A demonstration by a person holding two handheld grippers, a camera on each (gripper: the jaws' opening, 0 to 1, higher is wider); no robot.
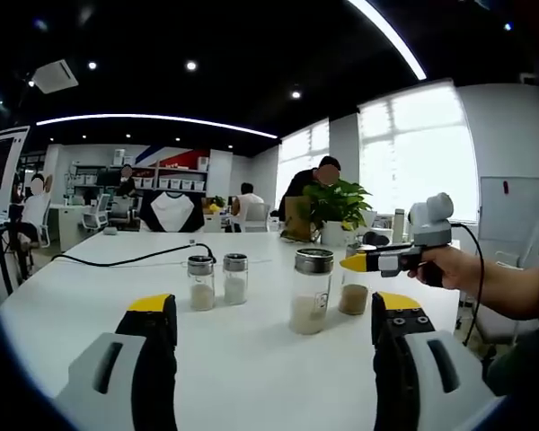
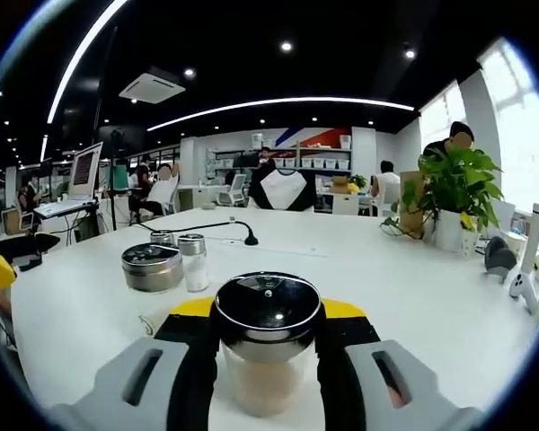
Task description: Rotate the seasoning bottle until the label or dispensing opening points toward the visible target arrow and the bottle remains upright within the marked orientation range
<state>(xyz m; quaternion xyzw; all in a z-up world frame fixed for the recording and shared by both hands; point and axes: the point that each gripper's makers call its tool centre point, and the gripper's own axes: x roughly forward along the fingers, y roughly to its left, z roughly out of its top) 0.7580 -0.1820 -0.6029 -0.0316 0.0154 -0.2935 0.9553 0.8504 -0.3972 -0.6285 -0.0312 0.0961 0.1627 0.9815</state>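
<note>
A glass seasoning bottle [image 2: 266,377] with a shiny dark lid stands upright on the white table [image 2: 413,296], pale powder in its lower part. My right gripper [image 2: 268,310] is shut on it, one black, yellow-tipped jaw pressed to each side. In the left gripper view the same bottle [image 1: 353,296] stands at the right of a row, with the right gripper [image 1: 364,263] reaching in over it from a hand. My left gripper [image 1: 274,307] hangs open over the table, short of the row, nothing between its jaws.
A taller jar [image 1: 312,292] and two small shakers [image 1: 201,284] [image 1: 235,279] stand left of the held bottle. A black cable [image 1: 135,259] runs across the far table. A potted plant [image 1: 337,206] and small devices [image 2: 521,274] sit at the far right. People sit at desks behind.
</note>
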